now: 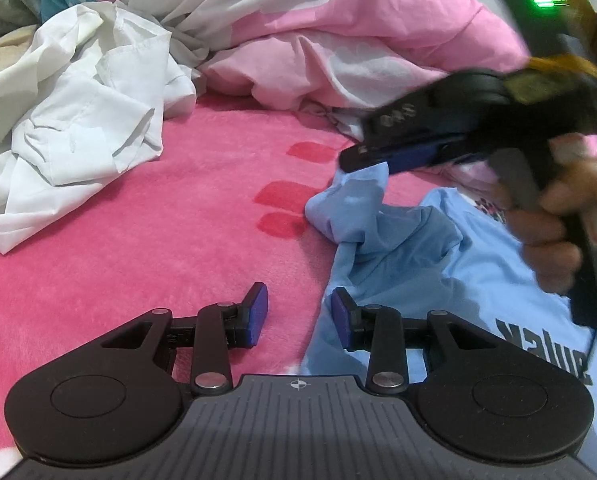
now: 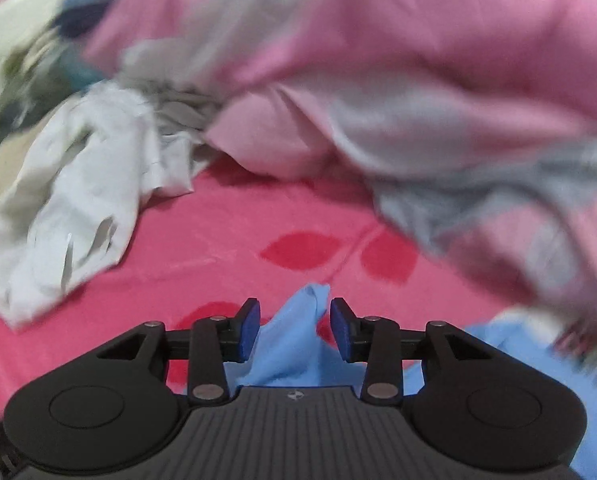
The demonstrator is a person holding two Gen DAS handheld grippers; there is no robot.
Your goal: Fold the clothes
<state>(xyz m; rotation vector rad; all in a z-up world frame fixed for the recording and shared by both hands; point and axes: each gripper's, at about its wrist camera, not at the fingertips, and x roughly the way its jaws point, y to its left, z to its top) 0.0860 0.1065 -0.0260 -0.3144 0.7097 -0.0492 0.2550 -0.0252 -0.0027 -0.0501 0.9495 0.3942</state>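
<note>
Meanwhile right gripper [image 2: 294, 330] fingers straddle the blue shirt [image 2: 294, 344], unclamped.

A pink-and-grey quilt [image 1: 378, 32] lies bunched at the back of the pink fleece blanket [image 1: 138, 248] with red marks.
</note>
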